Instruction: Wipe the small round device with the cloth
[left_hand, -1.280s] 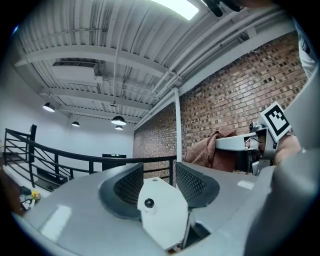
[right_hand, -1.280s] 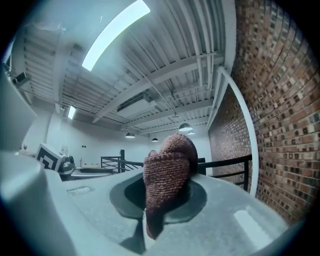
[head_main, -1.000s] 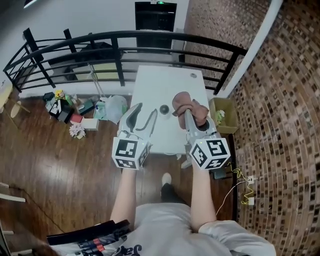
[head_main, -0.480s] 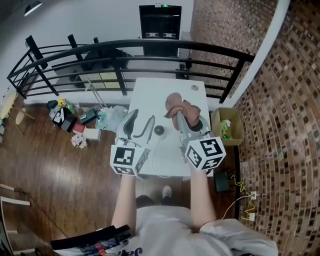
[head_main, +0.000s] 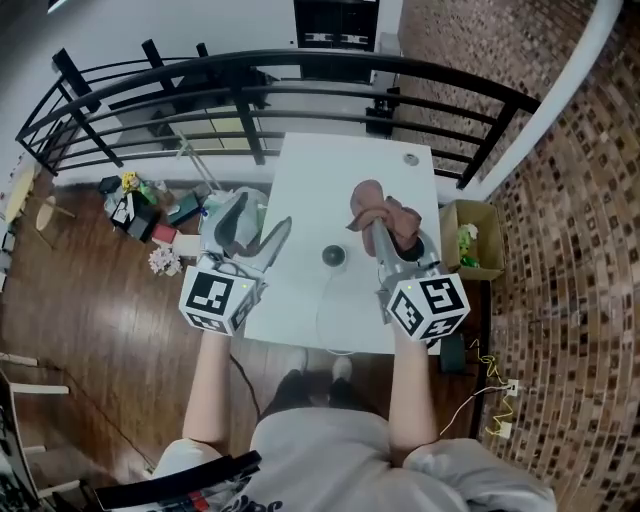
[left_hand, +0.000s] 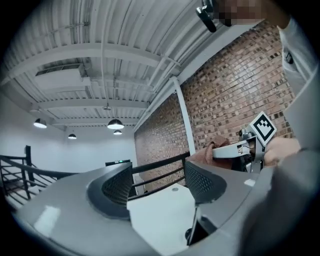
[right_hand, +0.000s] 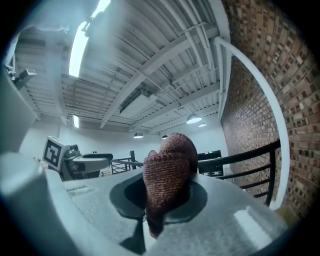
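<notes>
The small round dark device (head_main: 333, 255) sits near the middle of the white table (head_main: 310, 180), with a thin cable curling from it toward the near edge. My left gripper (head_main: 258, 215) hangs over the table's left edge, left of the device and apart from it. Its jaws are opening and nothing is between them, which the left gripper view (left_hand: 160, 185) also shows. My right gripper (head_main: 378, 228) is right of the device, shut on a reddish-brown cloth (head_main: 385, 210). That cloth (right_hand: 167, 170) bulges out between the jaws of the right gripper (right_hand: 160, 195).
A black railing (head_main: 300, 75) curves behind the table. A cardboard box (head_main: 470, 245) stands on the floor at the right, by the brick wall. Bags and clutter (head_main: 140, 205) lie on the wooden floor at the left. A small round mark (head_main: 411, 159) is at the table's far end.
My left gripper has moved left, away from the device, and its jaws have spread wider. The right gripper still holds the cloth beside the device.
</notes>
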